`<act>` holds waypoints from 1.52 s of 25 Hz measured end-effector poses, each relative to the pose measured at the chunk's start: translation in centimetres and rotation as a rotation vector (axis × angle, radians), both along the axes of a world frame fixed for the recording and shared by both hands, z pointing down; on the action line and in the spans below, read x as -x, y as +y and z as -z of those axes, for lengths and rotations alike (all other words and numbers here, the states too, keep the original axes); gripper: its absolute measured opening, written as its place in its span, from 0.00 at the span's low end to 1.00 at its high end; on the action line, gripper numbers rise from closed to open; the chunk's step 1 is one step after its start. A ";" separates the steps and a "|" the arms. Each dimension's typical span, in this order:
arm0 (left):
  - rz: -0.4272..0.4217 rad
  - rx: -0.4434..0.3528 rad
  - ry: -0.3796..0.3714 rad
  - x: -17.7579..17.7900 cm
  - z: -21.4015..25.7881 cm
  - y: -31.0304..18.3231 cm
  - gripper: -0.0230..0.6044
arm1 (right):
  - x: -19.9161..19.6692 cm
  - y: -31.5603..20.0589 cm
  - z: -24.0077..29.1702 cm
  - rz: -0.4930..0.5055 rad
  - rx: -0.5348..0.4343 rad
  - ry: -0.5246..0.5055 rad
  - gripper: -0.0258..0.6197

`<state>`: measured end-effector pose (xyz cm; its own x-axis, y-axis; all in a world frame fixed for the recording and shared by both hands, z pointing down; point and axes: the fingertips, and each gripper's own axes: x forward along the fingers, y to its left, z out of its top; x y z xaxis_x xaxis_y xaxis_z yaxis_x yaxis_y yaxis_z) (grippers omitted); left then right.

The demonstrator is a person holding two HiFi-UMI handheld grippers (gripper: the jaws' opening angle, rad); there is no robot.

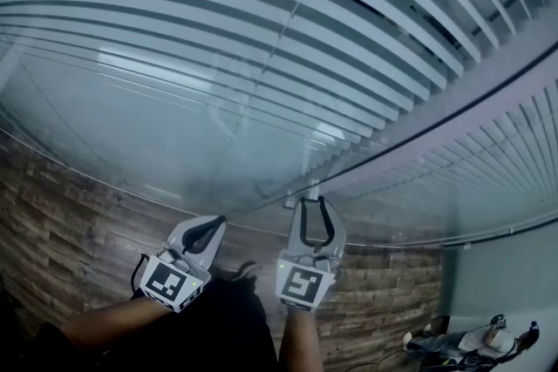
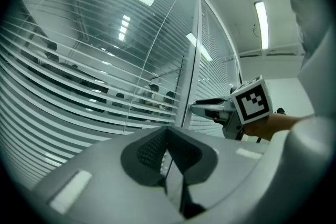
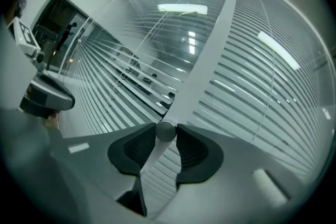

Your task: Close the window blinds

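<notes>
The right gripper (image 1: 315, 203) is pinching a round grey knob (image 3: 166, 131). Its dark ribbed fingers (image 3: 131, 152) are parted only by the width of that smooth little ball and are pressing it from both sides, right in front of the white post (image 3: 210, 44) that is dividing the glass. The left gripper (image 1: 216, 224) is hovering just left of that post. Its own black, cross-hatched fingers (image 2: 149, 152) are meeting at the tips, and nothing is showing between them.

The window blinds (image 1: 218, 22) are hanging on both sides of the post as long, flat, pale slats running horizontally, with thin cords crossing them. The slats are lying tilted open, and dark shapes are showing through the gaps left of the post in the left gripper view.

Each gripper is wearing a matte grey shell. A black-and-white marker cube (image 2: 252, 102) is riding on the right one, just right of the post. Below the post in the head view, brown wood-grain planks (image 1: 70, 205) are running behind both grippers.
</notes>
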<state>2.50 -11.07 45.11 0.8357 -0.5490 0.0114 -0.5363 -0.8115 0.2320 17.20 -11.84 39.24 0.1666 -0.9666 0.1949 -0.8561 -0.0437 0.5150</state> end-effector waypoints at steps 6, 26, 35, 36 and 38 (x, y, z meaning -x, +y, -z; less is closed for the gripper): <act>0.002 0.001 0.003 -0.1 0.1 0.0 0.04 | 0.3 -0.2 0.3 0.017 -0.007 0.074 0.24; 0.036 0.018 0.009 1.6 -0.1 -0.1 0.04 | -1.0 0.3 -0.4 -0.057 -0.185 -0.750 0.28; 0.040 -0.011 0.007 1.3 0.4 0.2 0.04 | -1.3 0.3 0.1 -0.075 -0.194 -0.714 0.24; 0.039 -0.011 0.007 1.3 0.4 0.2 0.04 | -1.3 0.3 0.1 -0.074 -0.191 -0.714 0.24; 0.040 -0.011 0.006 1.4 0.4 0.3 0.04 | -1.3 0.3 0.1 -0.070 -0.184 -0.700 0.24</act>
<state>1.10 -10.78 44.73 0.8132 -0.5820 -0.0001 -0.5668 -0.7921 0.2265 18.52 -11.56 39.13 0.1247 -0.9857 0.1135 -0.9743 -0.1433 -0.1740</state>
